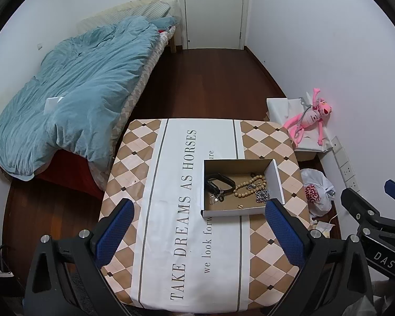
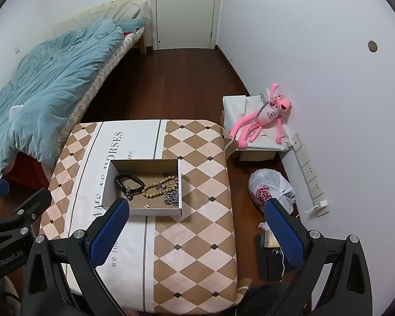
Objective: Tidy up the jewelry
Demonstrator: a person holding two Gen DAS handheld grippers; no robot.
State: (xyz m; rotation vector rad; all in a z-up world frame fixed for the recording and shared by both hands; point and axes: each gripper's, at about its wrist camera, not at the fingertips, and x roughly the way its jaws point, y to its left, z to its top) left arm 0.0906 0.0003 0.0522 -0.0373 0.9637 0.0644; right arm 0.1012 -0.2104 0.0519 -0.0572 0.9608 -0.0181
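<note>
An open cardboard box [image 1: 276, 177] stands on the checked tablecloth [image 1: 171, 184]. In it lie a black strap [image 1: 220, 180], a wooden bead bracelet [image 1: 247, 185], a silver chain [image 1: 262, 196] and small charms. The right wrist view shows the same box [image 2: 180, 184], the black strap [image 2: 130, 183], the beads [image 2: 158, 187] and the chain [image 2: 171, 197]. My left gripper [image 1: 197, 233] is open and empty, held above the table in front of the box. My right gripper [image 2: 200, 233] is open and empty, above the table's right part.
A bed with a blue duvet [image 1: 73, 100] is at the left. A pink plush toy [image 2: 263, 115] lies on a white stand at the right wall. A white plastic bag [image 2: 271, 191] and dark items lie on the floor right of the table. A door [image 1: 213, 10] is at the back.
</note>
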